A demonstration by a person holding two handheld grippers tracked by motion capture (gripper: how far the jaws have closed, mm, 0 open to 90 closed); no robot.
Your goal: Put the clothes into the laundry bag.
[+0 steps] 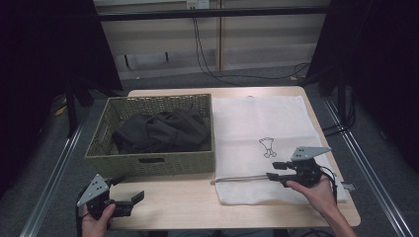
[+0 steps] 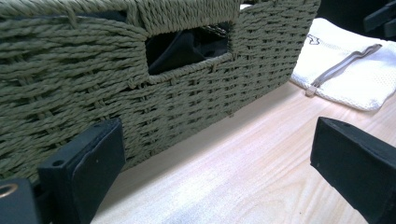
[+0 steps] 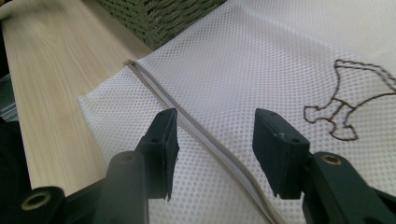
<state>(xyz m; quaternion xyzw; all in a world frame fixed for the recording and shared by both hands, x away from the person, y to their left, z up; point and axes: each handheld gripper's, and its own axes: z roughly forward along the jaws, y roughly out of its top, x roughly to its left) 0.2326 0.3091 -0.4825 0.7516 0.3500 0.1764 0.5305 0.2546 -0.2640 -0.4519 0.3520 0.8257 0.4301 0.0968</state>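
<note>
A white mesh laundry bag (image 1: 262,123) lies flat on the right half of the wooden table, with a grey zipper (image 1: 242,177) along its near edge. My right gripper (image 1: 272,171) hovers low over that zipper, pointing left. In the right gripper view its jaws (image 3: 215,140) stand apart, the zipper (image 3: 187,123) runs between them, and the pads press on nothing. A woven basket (image 1: 148,165) on the left holds dark clothes (image 1: 163,131). My left gripper (image 1: 129,188) rests open near the table's front left, in front of the basket wall (image 2: 93,70).
A small brown outlined figure (image 1: 267,146) is stitched on the bag. Bare wood (image 1: 173,197) lies between the basket and the front edge. Dark cloth (image 2: 187,49) shows through the basket's handle hole. Black curtains, floor cables and rails surround the table.
</note>
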